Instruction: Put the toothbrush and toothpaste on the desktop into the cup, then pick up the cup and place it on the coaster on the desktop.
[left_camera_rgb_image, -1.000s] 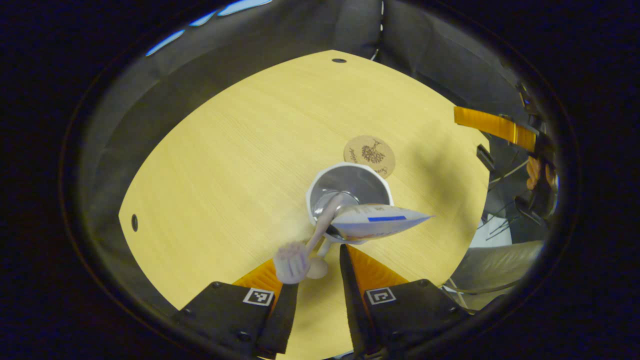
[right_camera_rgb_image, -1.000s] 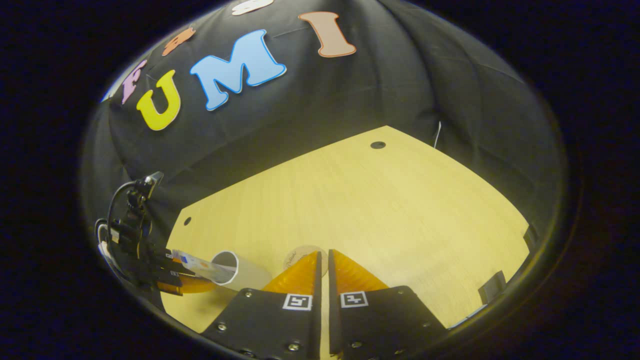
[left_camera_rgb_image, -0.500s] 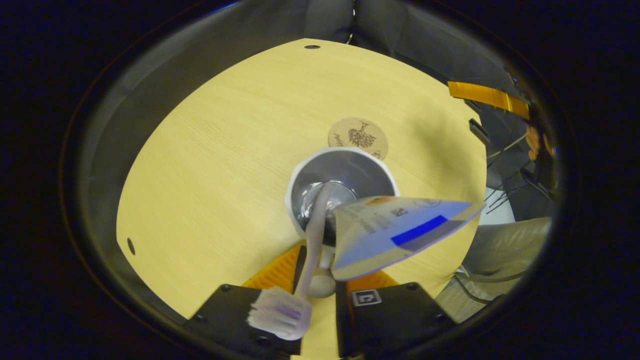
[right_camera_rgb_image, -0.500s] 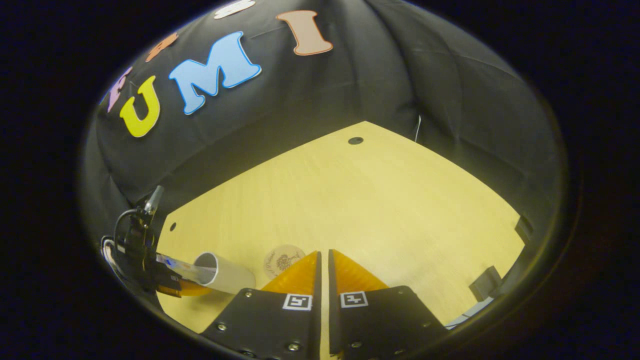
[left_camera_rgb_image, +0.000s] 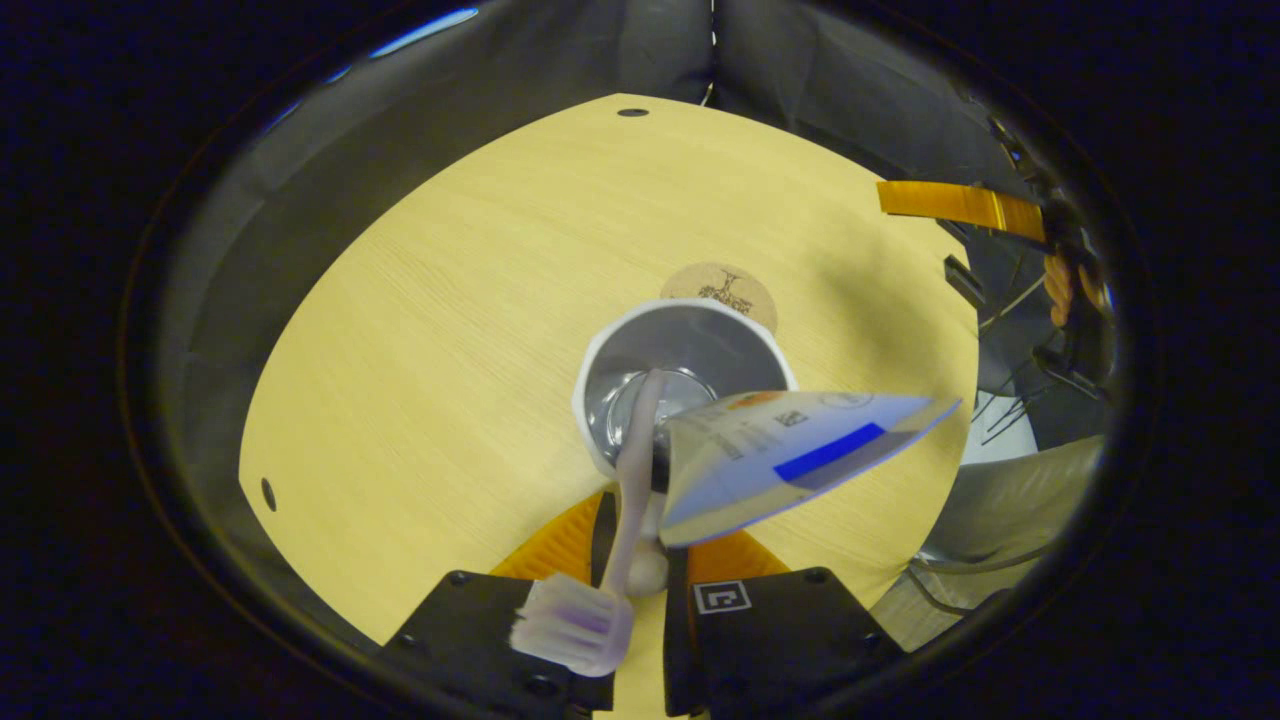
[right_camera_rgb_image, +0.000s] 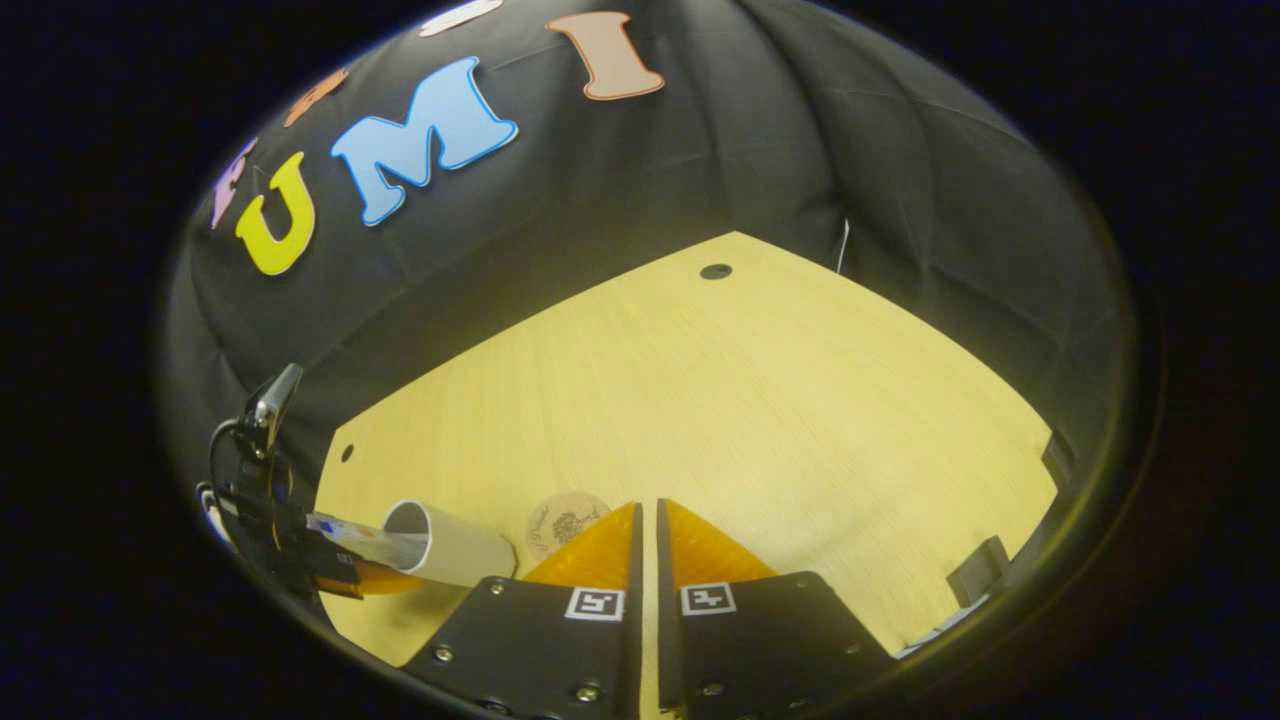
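Observation:
A white cup (left_camera_rgb_image: 592, 372) stands near the middle of the wooden table (left_camera_rgb_image: 450, 300). A pale toothbrush (left_camera_rgb_image: 627, 480) leans out of it, bristles toward me, beside a white and blue toothpaste tube (left_camera_rgb_image: 790, 450). My left gripper (left_camera_rgb_image: 638, 560) is shut on the cup's handle, a rounded knob between the fingers. Just beyond lies the round cork coaster (left_camera_rgb_image: 722, 284), its near edge hidden by the cup's rim. In the right gripper view the cup (right_camera_rgb_image: 460, 550) and coaster (right_camera_rgb_image: 560, 520) sit at lower left. My right gripper (right_camera_rgb_image: 646, 520) is shut on nothing, above the table.
Black cloth walls close the table's far sides. Small dark holes mark the tabletop's far corner (left_camera_rgb_image: 632, 112) and left edge (left_camera_rgb_image: 267, 494). The other gripper's finger (left_camera_rgb_image: 960, 202) and the hand holding it (left_camera_rgb_image: 1065, 285) hover off the table's right edge.
My left fingers have closed from wide apart onto the cup's handle. The cup's rim now overlaps the coaster's near edge. The right gripper has hardly moved.

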